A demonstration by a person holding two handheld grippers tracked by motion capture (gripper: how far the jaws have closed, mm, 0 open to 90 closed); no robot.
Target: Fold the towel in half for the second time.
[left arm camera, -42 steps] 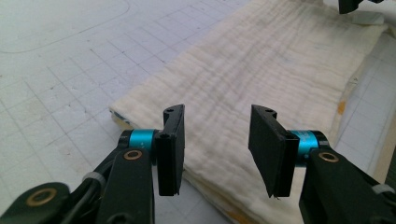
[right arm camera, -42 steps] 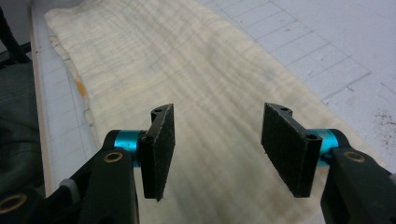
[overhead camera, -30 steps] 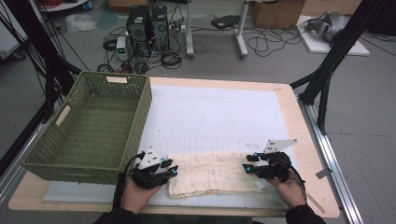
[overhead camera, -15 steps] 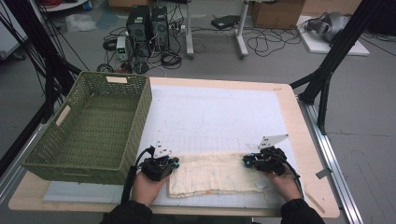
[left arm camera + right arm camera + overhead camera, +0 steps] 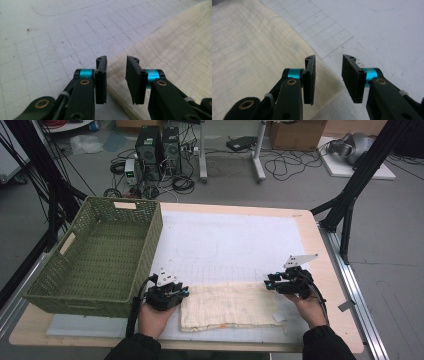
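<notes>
Up close, the left gripper [image 5: 116,65] and right gripper [image 5: 328,63] gape empty over the cloth's [image 5: 230,305] corners, beside a basket [image 5: 95,255].

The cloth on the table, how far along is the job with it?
Done: the cloth lies flat on the white mat, already folded into a strip. In hand: nothing gripped; the left gripper and right gripper sit open at its far corners. Left: probably gripping, more folding, perhaps the green basket.
</notes>
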